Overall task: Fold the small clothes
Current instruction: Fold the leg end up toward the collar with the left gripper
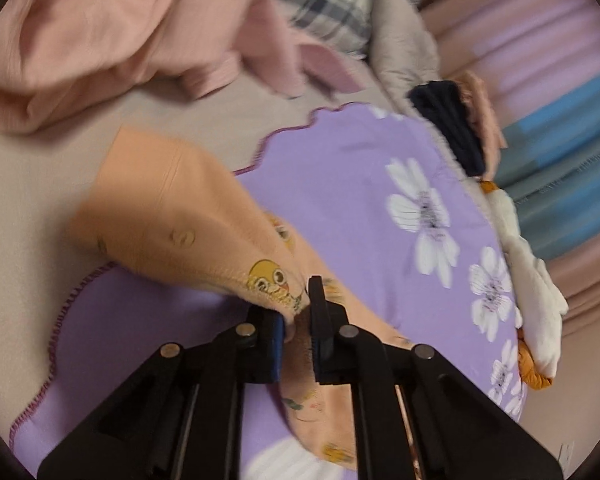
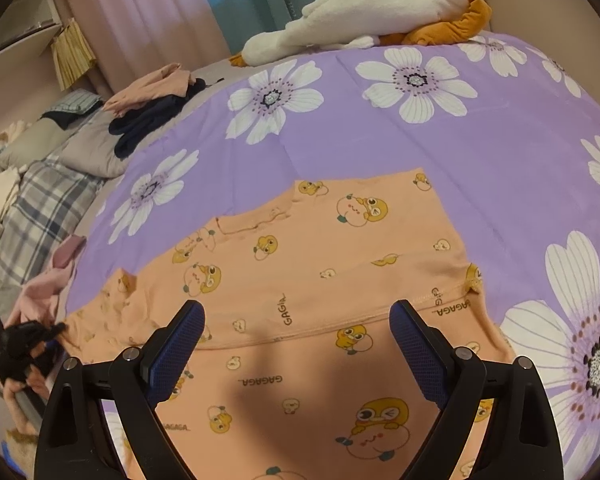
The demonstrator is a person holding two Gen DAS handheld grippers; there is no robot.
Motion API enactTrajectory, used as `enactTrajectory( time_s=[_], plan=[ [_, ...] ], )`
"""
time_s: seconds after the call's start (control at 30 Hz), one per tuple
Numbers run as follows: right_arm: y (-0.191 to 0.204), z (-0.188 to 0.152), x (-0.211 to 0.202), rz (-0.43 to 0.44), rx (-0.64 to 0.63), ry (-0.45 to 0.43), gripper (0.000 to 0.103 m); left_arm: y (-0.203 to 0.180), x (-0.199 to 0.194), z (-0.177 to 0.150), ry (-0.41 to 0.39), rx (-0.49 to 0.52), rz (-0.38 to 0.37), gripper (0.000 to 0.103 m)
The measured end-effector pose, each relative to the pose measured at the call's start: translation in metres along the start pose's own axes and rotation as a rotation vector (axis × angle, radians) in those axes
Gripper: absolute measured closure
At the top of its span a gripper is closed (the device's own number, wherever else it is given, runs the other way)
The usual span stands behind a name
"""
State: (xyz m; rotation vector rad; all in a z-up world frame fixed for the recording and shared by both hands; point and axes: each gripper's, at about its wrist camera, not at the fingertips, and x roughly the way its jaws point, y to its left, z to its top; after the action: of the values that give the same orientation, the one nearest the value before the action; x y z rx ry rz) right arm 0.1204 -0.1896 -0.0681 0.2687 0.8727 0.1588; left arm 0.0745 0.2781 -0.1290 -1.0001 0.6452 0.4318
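A small peach shirt (image 2: 312, 280) with yellow cartoon prints lies on a purple flowered blanket (image 2: 440, 152). Its lower part is folded up over the body. My right gripper (image 2: 296, 344) is open and empty, held just above the shirt's folded hem. My left gripper (image 1: 298, 320) is shut on the shirt's sleeve edge (image 1: 268, 280) and holds it lifted off the blanket. In the right wrist view the left gripper (image 2: 28, 344) shows at the far left, at the sleeve end.
A white and orange plush toy (image 2: 360, 12) lies at the blanket's far edge. Dark and peach clothes (image 2: 152, 108) are piled at the back left. A pink garment (image 1: 112, 36), a plaid cloth (image 1: 324, 4) and grey pillows (image 1: 404, 48) lie beyond the blanket.
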Motion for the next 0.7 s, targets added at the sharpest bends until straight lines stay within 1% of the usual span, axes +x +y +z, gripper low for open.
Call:
enactTrajectory(
  time_s=[0.07, 0.2, 0.33, 0.47, 0.53, 0.6, 0.63, 0.7],
  plan=[
    [-0.001, 0.0, 0.0, -0.001, 0.003, -0.002, 0.01, -0.01, -0.007, -0.003, -0.003, 0.017, -0.04, 0.094],
    [-0.004, 0.002, -0.001, 0.001, 0.011, -0.004, 0.01, -0.033, -0.018, -0.009, -0.02, 0.077, -0.084, 0.094],
    [-0.007, 0.003, -0.006, 0.004, 0.012, -0.017, 0.01, -0.057, -0.024, -0.018, -0.018, 0.144, -0.117, 0.094],
    [-0.014, 0.006, -0.013, 0.007, 0.036, -0.041, 0.01, -0.087, -0.025, -0.034, 0.012, 0.235, -0.156, 0.094],
    [-0.02, 0.008, -0.016, 0.041, 0.067, -0.037, 0.01, -0.105, -0.023, -0.044, 0.037, 0.273, -0.157, 0.094],
    [-0.025, 0.01, -0.02, 0.083, 0.1, -0.044, 0.01, -0.122, -0.023, -0.054, 0.054, 0.308, -0.178, 0.095],
    [-0.026, 0.01, -0.021, 0.09, 0.109, -0.047, 0.01, -0.135, -0.023, -0.063, 0.064, 0.348, -0.194, 0.094],
    [-0.029, 0.009, -0.025, 0.088, 0.11, -0.056, 0.01, -0.153, -0.023, -0.077, 0.069, 0.409, -0.199, 0.094]
  ],
)
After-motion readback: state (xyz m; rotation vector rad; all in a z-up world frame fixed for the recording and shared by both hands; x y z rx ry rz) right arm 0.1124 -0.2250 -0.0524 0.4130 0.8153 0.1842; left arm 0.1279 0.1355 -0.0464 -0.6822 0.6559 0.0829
